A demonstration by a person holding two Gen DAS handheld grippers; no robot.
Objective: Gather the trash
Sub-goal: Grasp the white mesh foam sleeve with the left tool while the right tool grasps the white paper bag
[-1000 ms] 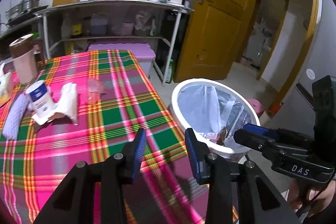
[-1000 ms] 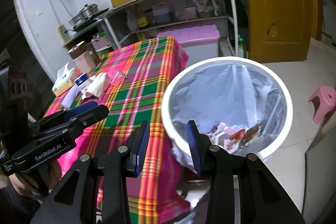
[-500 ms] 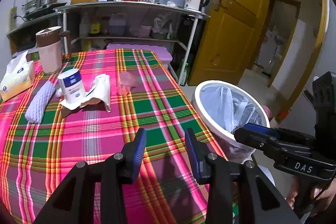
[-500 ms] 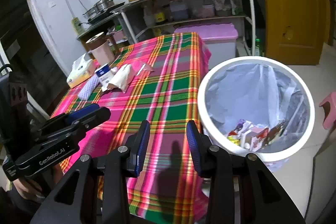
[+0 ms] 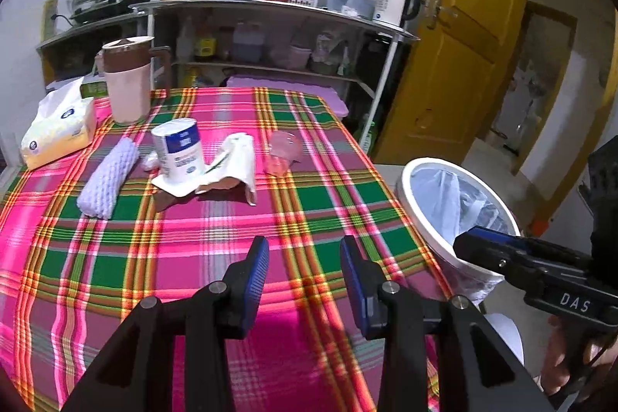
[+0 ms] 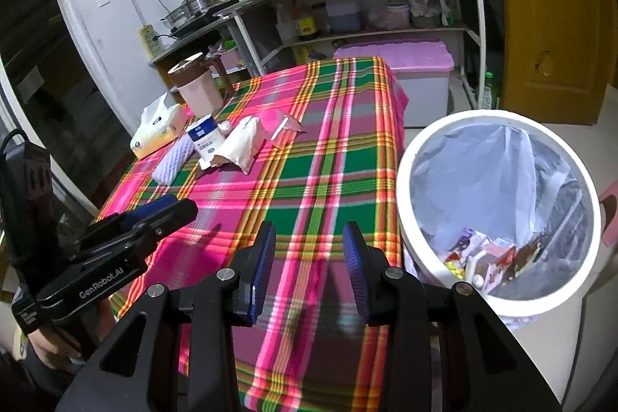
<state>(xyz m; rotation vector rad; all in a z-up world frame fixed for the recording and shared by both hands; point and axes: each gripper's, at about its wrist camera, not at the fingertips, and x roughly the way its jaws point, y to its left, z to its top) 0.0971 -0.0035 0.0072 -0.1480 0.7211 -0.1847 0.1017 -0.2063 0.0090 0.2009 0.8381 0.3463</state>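
Both tools are hanging over the near edge of the bench point(image 5: 216, 242); left tool point(image 5: 303, 271) is gaping wide w/ nothing between its blue pads; right tool point(image 6: 309, 261) is likewise spread and empty.

Trash is sitting toward the far half of the plaid cloth; from the left tool, the crumpled white wrapper point(image 5: 235, 161) is lying at about 11 o'clock, the clear pink plastic cup point(image 5: 284, 153) at roughly 12, tipped on its side; both well apart from the pads. White-and-blue can point(image 5: 178, 151) is standing upright on the wrapper's left flap, touching it; lilac knitted roll point(image 5: 109, 182) is just beside, at 10. Wrapper's long axis is running roughly 6-to-12, slightly leaning.

Bin point(image 6: 498, 215) w/ liner is standing off the bench's right edge, at about 2 o'clock from the right tool; some packets are already lying in the bottom.

Judging by this, the left tool is nearer the wrapper & cup; the right is nearer the bin. Next reach prob. needs going forward and a touch left; lifting the wrapper could tip the can.
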